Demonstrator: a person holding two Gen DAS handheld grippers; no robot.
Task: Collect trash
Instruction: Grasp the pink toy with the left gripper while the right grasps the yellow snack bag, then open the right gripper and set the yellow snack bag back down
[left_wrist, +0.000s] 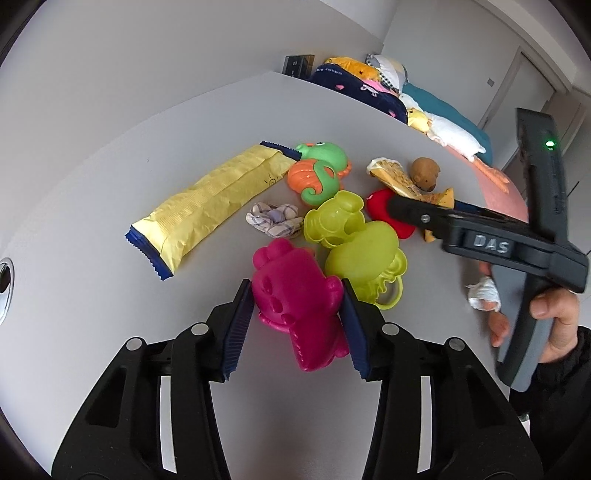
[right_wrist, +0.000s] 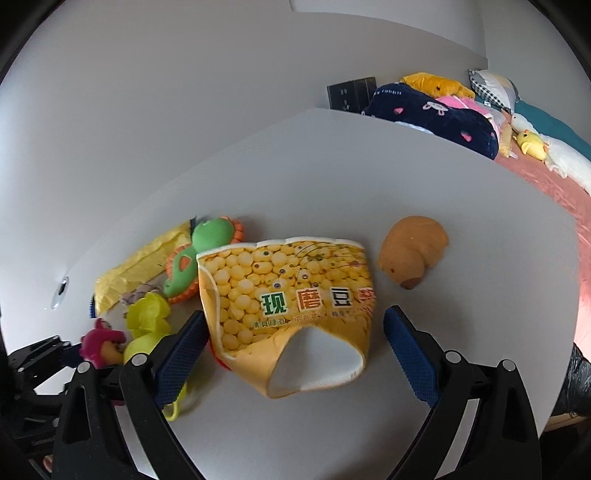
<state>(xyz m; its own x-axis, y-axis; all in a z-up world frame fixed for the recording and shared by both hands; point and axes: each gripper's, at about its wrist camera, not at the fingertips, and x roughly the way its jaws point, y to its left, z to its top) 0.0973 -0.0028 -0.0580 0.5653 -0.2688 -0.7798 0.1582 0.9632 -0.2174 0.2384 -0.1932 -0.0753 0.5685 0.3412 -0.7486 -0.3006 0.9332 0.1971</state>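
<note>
We are pressing our left gripper (left_wrist: 298, 325) jaws against both sides of the pink toy mould (left_wrist: 295, 299). Our right gripper (right_wrist: 295, 354) jaws are gaping wide around the crushed soy-milk cup (right_wrist: 291, 310), not touching it. Lime moulds (left_wrist: 354, 243), a seahorse toy (left_wrist: 321, 173), a checked cloth scrap (left_wrist: 273, 219) and a yellow wrapper (left_wrist: 210, 206) are crowding mid-counter; a brown toy (right_wrist: 413, 251) is sitting beside the cup. The grey counter (right_wrist: 332, 177) is meeting a bed (right_wrist: 554, 184) along its far edge.

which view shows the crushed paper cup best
The right wrist view: the crushed paper cup fills the middle between the open right gripper, print readable. In the left wrist view the cup is small and partly hidden by that gripper.
</note>
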